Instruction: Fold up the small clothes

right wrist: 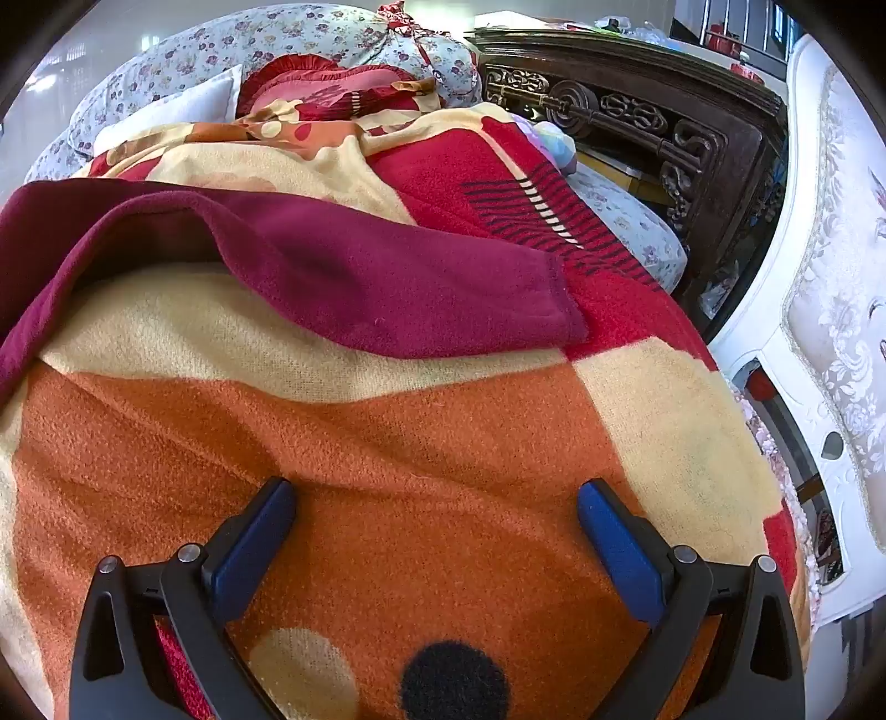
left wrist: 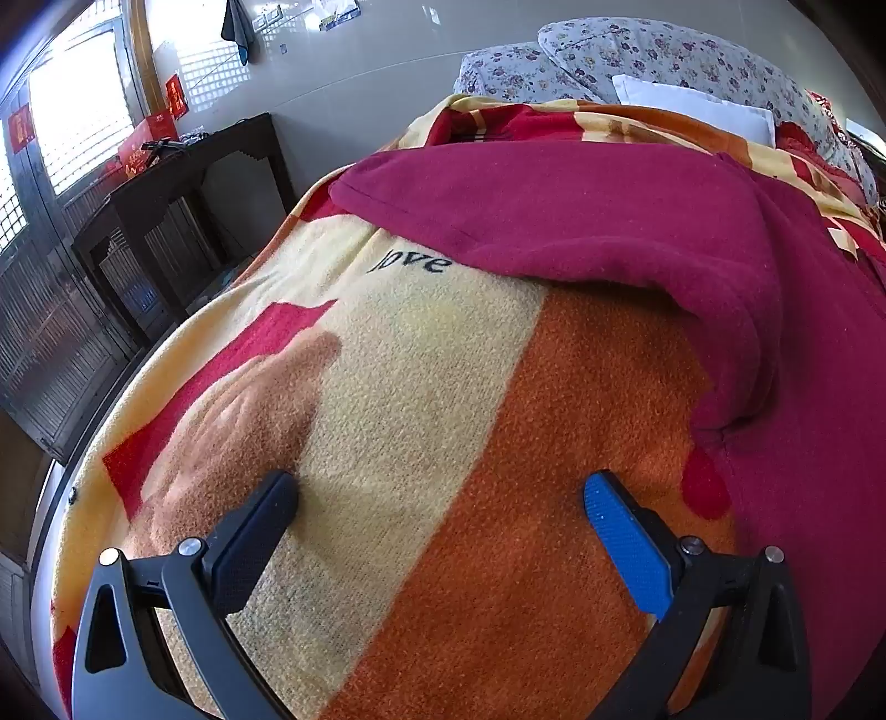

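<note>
A dark magenta fleece garment (left wrist: 581, 210) lies spread on a patterned orange, cream and red blanket (left wrist: 421, 399) over a bed. In the left wrist view it covers the upper middle and right side. The right wrist view shows one end of the garment (right wrist: 398, 282) lying flat across the middle, its hemmed edge to the right. My left gripper (left wrist: 440, 487) hovers open over bare blanket, short of the garment, nothing between its fingers. My right gripper (right wrist: 437, 493) is also open over the orange patch of the blanket (right wrist: 387, 437), below the garment's edge, holding nothing.
Floral pillows (left wrist: 637, 50) and a white pillow (left wrist: 698, 105) lie at the bed's far end. A dark wooden table (left wrist: 183, 188) stands left of the bed near a window. A carved dark cabinet (right wrist: 637, 122) and a white upholstered chair (right wrist: 830, 277) stand to the right.
</note>
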Demonstrator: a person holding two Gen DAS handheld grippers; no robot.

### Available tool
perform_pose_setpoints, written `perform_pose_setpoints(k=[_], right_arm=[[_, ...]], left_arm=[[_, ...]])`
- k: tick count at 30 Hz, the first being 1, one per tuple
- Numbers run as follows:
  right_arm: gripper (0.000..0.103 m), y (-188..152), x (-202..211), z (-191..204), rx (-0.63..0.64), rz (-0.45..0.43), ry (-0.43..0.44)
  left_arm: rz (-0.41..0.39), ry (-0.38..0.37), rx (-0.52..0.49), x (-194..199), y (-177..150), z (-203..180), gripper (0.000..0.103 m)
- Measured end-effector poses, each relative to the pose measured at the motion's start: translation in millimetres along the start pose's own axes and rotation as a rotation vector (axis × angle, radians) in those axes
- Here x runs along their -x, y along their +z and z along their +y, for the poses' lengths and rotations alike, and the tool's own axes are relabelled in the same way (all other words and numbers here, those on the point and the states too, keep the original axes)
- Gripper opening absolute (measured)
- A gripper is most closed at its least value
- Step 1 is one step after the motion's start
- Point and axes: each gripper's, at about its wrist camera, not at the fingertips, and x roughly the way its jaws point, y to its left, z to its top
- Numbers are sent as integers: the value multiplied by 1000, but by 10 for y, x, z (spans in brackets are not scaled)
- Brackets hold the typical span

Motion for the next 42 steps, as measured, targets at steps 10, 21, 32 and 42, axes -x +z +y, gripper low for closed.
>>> perform_pose_setpoints(k=[10, 21, 32, 42], right_arm=[[103, 12, 24, -26, -9, 7, 11], [103, -288, 960, 382, -61, -59, 186], [103, -576, 2295, 1348, 112, -133, 365], [103, -626, 2655, 2239, 159, -191, 418]], left_arm=[[0, 9, -7, 35, 6, 9, 103], [-36, -28, -77, 617, -54, -109, 103], [-115, -176, -80, 1431, -117, -476, 103], [-152, -257, -94, 1817, -117, -780, 103]])
